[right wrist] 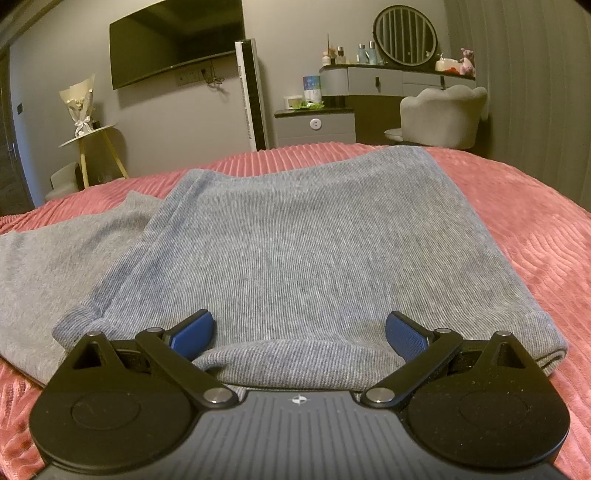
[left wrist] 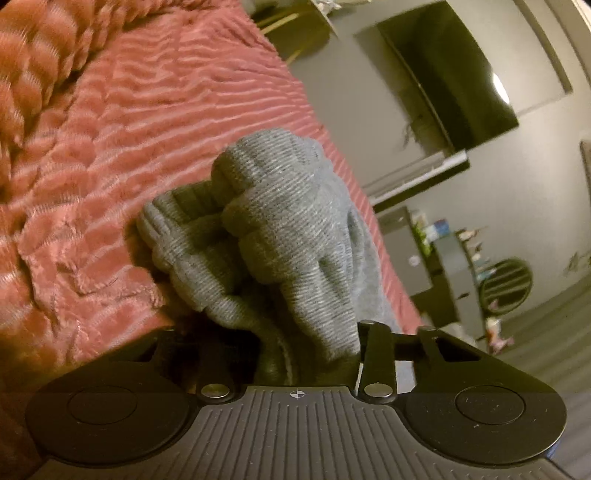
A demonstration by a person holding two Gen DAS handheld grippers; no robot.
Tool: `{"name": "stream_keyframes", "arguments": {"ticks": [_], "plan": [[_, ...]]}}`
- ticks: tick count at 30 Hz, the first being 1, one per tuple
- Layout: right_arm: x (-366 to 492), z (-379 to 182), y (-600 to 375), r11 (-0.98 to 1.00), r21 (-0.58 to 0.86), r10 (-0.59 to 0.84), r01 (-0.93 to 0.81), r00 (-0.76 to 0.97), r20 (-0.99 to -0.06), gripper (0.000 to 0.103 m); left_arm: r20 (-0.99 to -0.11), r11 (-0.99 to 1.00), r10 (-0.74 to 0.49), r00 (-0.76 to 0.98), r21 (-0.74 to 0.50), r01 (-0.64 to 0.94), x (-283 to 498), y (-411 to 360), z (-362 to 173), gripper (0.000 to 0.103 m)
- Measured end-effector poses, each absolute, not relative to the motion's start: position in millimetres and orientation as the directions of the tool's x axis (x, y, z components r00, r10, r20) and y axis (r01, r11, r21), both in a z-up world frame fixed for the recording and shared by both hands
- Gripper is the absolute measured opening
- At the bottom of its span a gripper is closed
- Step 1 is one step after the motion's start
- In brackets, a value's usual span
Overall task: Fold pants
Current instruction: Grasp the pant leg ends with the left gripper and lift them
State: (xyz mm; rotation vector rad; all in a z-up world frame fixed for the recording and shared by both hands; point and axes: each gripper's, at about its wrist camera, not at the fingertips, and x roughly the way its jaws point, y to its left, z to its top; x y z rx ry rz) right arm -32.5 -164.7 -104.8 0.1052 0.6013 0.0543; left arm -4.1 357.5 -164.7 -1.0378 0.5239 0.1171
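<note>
Grey knit pants lie on a pink ribbed bedspread, one part folded over another. My right gripper is open, its blue pads spread on either side of the near ribbed hem. In the left wrist view, a bunched part of the grey pants fills the space between the fingers of my left gripper; it is shut on the cloth and holds it above the bedspread. The left fingertips are hidden by the fabric.
Beyond the bed stand a wall TV, a white tower fan, a small round table with a bouquet, a dresser with a round mirror and a grey chair.
</note>
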Motion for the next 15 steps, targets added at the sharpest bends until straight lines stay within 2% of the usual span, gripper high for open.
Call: {"name": "stream_keyframes", "arguments": {"ticks": [4,11,15], "plan": [[-30,-102,-165,0.992,0.121,0.087,-0.020,0.812,-0.577,0.099,-0.485,0.565,-0.128,0.865,-0.752,-0.338,-5,350,-143,0.026],[-33,-87,-174,0.986,0.166,0.093,0.010,0.794,-0.601,0.099,-0.433,0.619,-0.139,0.891,-0.740,-0.263,-11,326,-95,0.022],[-46,-67,-190,0.969,0.236,0.082,0.066,0.820,-0.566,0.099,-0.415,0.705,-0.128,0.901,-0.677,-0.212,-7,294,-52,0.022]]}}
